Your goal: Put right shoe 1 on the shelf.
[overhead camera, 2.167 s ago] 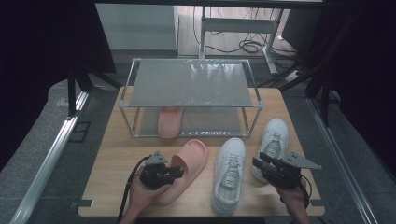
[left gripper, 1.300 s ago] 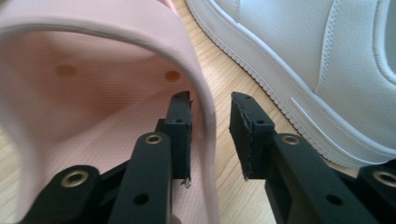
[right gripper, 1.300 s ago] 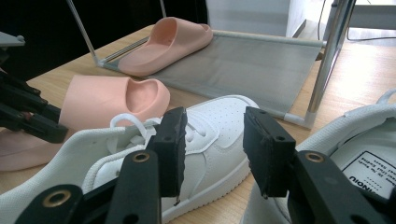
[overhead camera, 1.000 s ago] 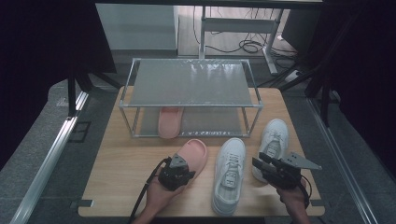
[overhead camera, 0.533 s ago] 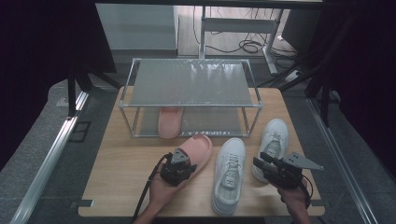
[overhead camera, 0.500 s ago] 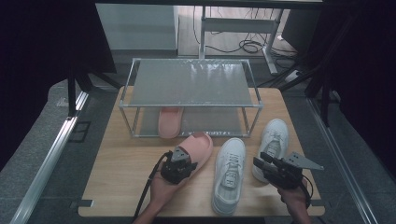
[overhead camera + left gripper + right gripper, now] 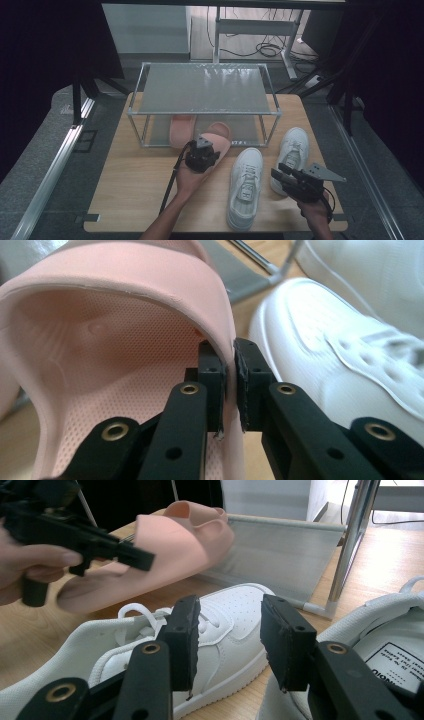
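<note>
My left gripper [image 7: 206, 148] is shut on the side wall of a pink slipper [image 7: 221, 134] and holds it tilted above the table, toe toward the rack's lower shelf. In the left gripper view the pads [image 7: 216, 385] pinch the slipper's [image 7: 110, 335] thin strap edge. A matching pink slipper [image 7: 181, 131] lies on the lower shelf. Two white sneakers stand on the table: one [image 7: 245, 185] in the middle, one [image 7: 294, 150] at the right. My right gripper [image 7: 278, 176] hovers open between them; its view has the middle sneaker [image 7: 235, 597] beyond its gap [image 7: 227, 630] and the raised slipper [image 7: 175, 545] farther off.
A metal two-shelf rack [image 7: 205, 90] stands at the back of the wooden table [image 7: 135, 190]; its top shelf is bare. One rack leg [image 7: 350, 550] rises near the right sneaker [image 7: 385, 640]. Dark curtains, a rail and floor cables surround the table.
My left gripper has lifted the pink slipper off the table and carried it forward and up toward the rack's lower shelf. The right gripper and both sneakers have stayed put.
</note>
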Available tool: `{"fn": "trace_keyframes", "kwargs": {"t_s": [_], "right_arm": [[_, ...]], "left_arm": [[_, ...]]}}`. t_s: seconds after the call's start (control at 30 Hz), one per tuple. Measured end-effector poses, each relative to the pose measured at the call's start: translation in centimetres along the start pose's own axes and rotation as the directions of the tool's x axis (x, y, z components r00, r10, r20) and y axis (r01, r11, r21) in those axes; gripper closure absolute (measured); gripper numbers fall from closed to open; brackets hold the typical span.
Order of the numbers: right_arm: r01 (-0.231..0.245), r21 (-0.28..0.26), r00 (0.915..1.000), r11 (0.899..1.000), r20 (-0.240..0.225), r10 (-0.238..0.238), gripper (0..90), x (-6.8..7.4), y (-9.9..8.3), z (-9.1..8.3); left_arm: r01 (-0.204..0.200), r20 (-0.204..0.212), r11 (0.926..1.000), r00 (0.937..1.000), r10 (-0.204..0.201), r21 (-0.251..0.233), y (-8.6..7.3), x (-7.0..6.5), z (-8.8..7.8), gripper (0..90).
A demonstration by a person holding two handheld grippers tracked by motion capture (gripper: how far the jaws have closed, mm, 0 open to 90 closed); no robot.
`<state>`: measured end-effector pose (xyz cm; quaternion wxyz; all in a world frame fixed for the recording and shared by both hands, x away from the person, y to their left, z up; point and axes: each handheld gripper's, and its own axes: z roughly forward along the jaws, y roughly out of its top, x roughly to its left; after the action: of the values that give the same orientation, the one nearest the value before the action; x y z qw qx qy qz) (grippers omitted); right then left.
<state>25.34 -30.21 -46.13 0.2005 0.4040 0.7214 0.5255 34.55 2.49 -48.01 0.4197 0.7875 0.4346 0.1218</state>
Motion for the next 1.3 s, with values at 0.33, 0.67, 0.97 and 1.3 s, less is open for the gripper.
{"fn": "trace_keyframes", "kwargs": {"t_s": [0.33, 0.67, 0.97, 1.3], "right_arm": [[-0.003, 0.002, 1.0, 1.0, -0.002, 0.003, 58.6, -0.1, -0.1, 0.1], [-0.008, 0.006, 1.0, 1.0, -0.003, 0.008, 58.6, -0.1, -0.2, 0.1], [-0.007, 0.006, 1.0, 1.0, -0.003, 0.007, 58.6, -0.1, -0.2, 0.1], [-0.005, 0.001, 1.0, 1.0, 0.0, 0.005, 58.6, -0.1, -0.1, 0.0]], "left_arm": [[-0.003, -0.065, 1.0, 0.9979, 0.002, -0.008, 1.8, 0.6, 2.9, 83.2], [-0.007, -0.106, 0.9996, 0.9943, 0.004, -0.026, 2.4, 1.1, 5.1, 82.4], [-0.001, -0.14, 0.9997, 0.9901, -0.002, -0.026, 2.1, 1.3, 6.6, 79.9], [-0.054, -0.143, 0.9963, 0.9887, 0.044, -0.066, 1.5, 0.4, 3.9, 66.4]]}}
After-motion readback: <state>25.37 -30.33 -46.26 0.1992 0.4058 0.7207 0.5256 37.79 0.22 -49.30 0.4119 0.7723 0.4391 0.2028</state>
